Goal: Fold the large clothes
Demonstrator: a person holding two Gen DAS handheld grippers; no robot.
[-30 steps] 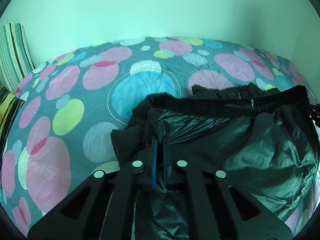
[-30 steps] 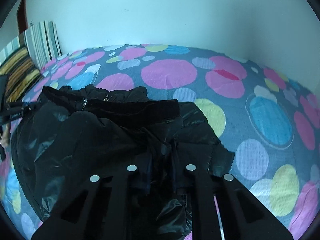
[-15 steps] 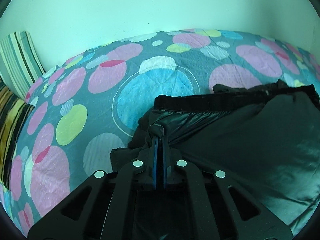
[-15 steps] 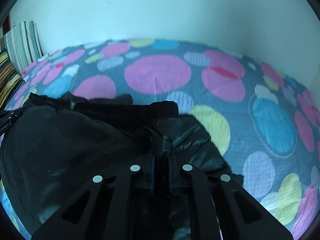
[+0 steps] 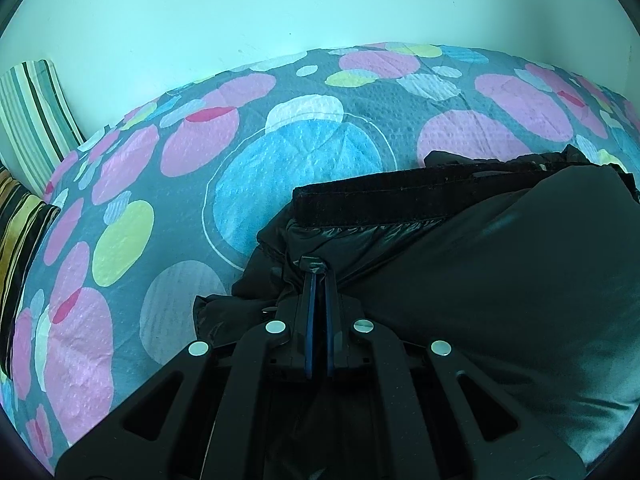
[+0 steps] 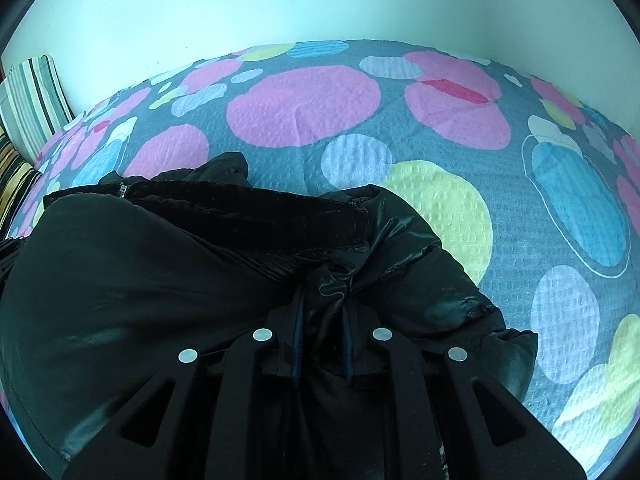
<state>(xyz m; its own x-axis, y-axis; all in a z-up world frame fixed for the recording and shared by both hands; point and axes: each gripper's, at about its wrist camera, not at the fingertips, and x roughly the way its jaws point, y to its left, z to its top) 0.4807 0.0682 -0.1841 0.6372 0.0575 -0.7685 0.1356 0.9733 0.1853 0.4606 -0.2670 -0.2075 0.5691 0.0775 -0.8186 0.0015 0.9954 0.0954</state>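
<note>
A large black shiny padded jacket [image 5: 500,280] lies on the bed, its dark collar band [image 5: 380,204] across the top. My left gripper [image 5: 319,270] is shut on a pinch of the jacket's left edge. In the right wrist view the same jacket [image 6: 140,280] fills the lower left, collar band [image 6: 248,216] across it. My right gripper [image 6: 323,292] is shut on a thick bunch of the jacket's right side, fabric bulging between the fingers. The fabric between the two grippers is stretched smooth.
The bed has a grey cover with coloured circles [image 5: 300,168], also in the right wrist view [image 6: 440,168]. Striped pillows [image 5: 36,120] stand at the left against the pale wall [image 5: 280,8]. The wall runs along the bed's far side.
Both grippers have moved forward over the bed and lower with the jacket held. The jacket's body now spreads smoother and its collar lies closer to the far part of the bed.
</note>
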